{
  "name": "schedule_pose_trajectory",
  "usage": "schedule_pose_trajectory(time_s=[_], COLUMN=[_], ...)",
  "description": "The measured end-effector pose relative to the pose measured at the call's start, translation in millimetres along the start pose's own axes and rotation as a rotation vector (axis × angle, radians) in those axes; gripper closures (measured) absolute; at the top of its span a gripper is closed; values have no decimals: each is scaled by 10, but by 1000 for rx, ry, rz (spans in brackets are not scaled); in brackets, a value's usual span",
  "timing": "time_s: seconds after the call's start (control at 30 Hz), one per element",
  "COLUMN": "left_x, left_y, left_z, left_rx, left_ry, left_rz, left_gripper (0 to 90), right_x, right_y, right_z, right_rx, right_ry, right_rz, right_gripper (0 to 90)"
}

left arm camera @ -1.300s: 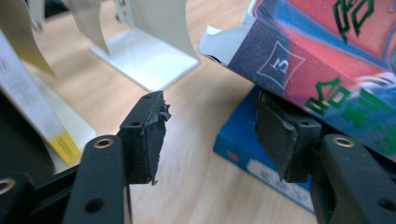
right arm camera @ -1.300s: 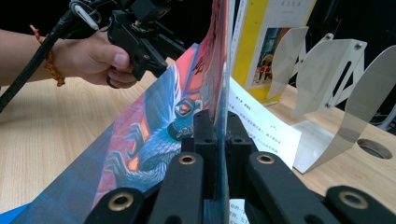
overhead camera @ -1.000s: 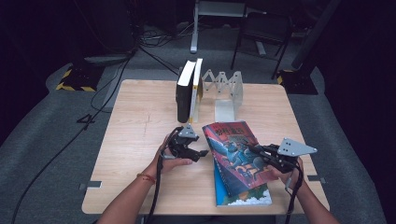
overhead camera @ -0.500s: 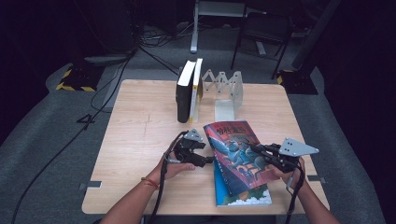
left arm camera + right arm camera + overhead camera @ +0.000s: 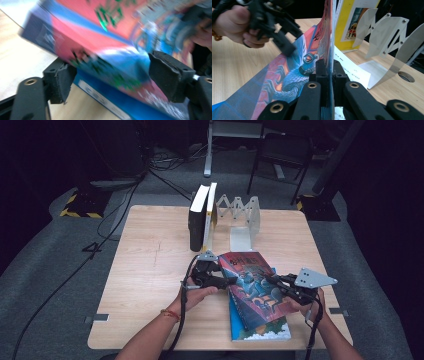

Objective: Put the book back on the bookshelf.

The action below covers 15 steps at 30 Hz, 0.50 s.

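Cover of the red-and-blue illustrated book (image 5: 252, 285) is pinched and lifted by the right gripper (image 5: 275, 281); the left gripper (image 5: 222, 281) straddles the spine, jaws wide. Shelving remains undone.

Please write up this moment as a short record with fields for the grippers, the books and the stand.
right gripper: shut on the front cover of the red and blue book, lifting it
left gripper: jaws apart, astride the book's spine edge, not pressing
book underneath: blue book, flat on the table
upright books: two, standing at the table's far side
metal book stand: right of the upright books
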<state>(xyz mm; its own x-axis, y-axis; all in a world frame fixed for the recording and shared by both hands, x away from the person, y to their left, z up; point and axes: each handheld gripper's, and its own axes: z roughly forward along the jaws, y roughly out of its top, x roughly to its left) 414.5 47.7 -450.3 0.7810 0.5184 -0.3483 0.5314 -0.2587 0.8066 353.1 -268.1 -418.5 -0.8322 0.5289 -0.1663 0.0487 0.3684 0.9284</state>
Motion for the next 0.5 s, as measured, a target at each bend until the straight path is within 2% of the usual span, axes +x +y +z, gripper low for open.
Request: schedule_pose_trajectory(time_s=[0.07,0.17,0.2,0.27,0.5], left_x=[15,-8,-19,-29,-143], left_y=[41,106,138,182,368], left_z=[-5,-74,-118,-168,-265], left_rx=[-22,-74,-91,-103,-117], left_ry=[3,14,31,39,75], left_rz=[-14,2,22,31,123], left_gripper=[280,359,386,436,500], right_x=[12,-10,-20,-39,-62], right_y=[27,56,65,77,98], right_z=[-10,-48,-61,-87,-110], right_rx=[-1,-27,-31,-40,-60], right_ry=[-3,-5,-7,-19,-39], right_rz=[-13,-3,-1,2,-1], right_gripper=[867,865,865,863,860])
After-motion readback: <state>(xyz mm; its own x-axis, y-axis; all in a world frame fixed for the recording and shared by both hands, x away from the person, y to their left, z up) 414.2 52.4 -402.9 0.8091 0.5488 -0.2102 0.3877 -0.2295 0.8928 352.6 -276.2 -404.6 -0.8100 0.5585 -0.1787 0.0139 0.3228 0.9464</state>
